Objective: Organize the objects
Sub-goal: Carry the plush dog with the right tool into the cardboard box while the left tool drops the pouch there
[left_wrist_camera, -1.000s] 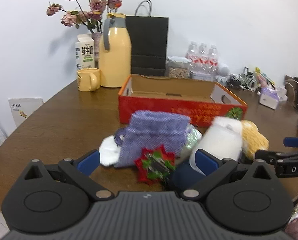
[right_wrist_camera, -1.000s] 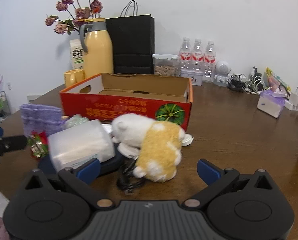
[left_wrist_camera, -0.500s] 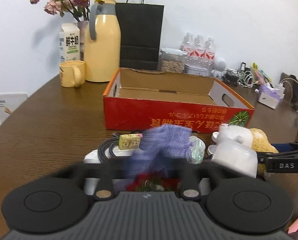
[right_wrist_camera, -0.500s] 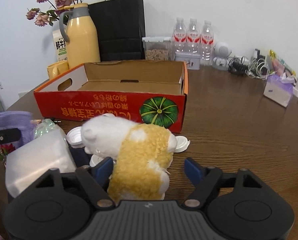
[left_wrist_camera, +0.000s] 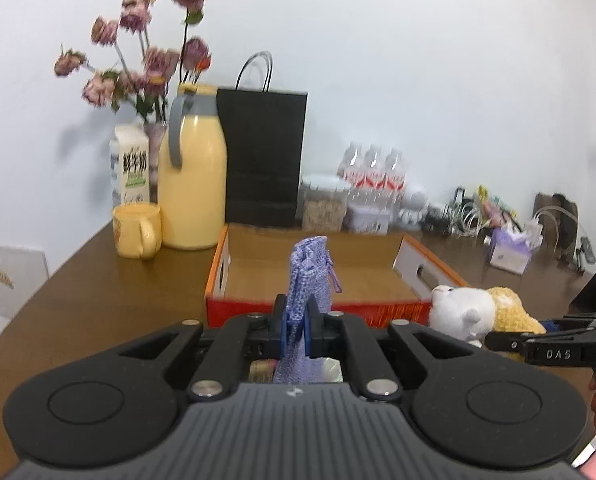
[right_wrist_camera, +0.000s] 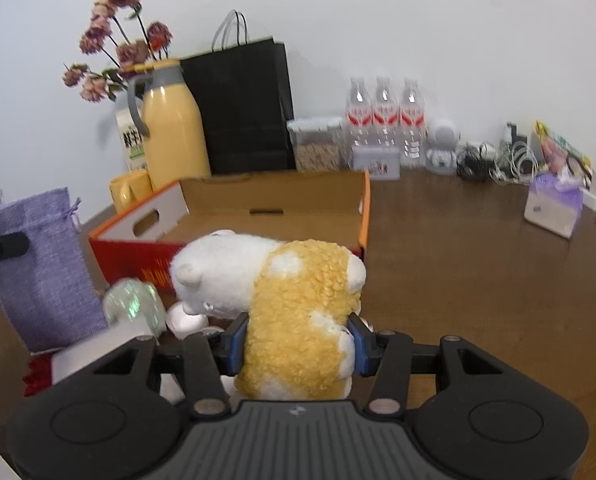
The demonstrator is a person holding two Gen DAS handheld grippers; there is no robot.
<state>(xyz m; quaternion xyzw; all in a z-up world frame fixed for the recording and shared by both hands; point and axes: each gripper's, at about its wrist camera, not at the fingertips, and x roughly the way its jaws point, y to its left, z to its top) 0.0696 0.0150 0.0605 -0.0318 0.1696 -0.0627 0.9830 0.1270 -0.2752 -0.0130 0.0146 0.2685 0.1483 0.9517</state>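
Note:
My left gripper (left_wrist_camera: 296,334) is shut on a purple knitted drawstring pouch (left_wrist_camera: 312,268), which hangs upright off the table in front of the open red and orange cardboard box (left_wrist_camera: 418,276). The right wrist view shows the same pouch (right_wrist_camera: 41,272) at the far left. My right gripper (right_wrist_camera: 295,344) has its jaws closing on a white and yellow plush toy (right_wrist_camera: 298,292), and both blue pads touch its yellow body. The plush toy (left_wrist_camera: 470,312) also shows at the right of the left wrist view. The box (right_wrist_camera: 157,216) is empty inside.
A clear bauble (right_wrist_camera: 135,300), white lids (right_wrist_camera: 185,320) and a red ornament (right_wrist_camera: 35,376) lie before the box. Behind it stand a yellow thermos (left_wrist_camera: 191,188), mug (left_wrist_camera: 135,230), black bag (left_wrist_camera: 263,160), water bottles (right_wrist_camera: 384,116), a tissue pack (right_wrist_camera: 554,208) and cables.
My left gripper has shut on the purple pouch and lifted it off the table. My right gripper has moved forward around the plush toy, and its jaws have narrowed onto it.

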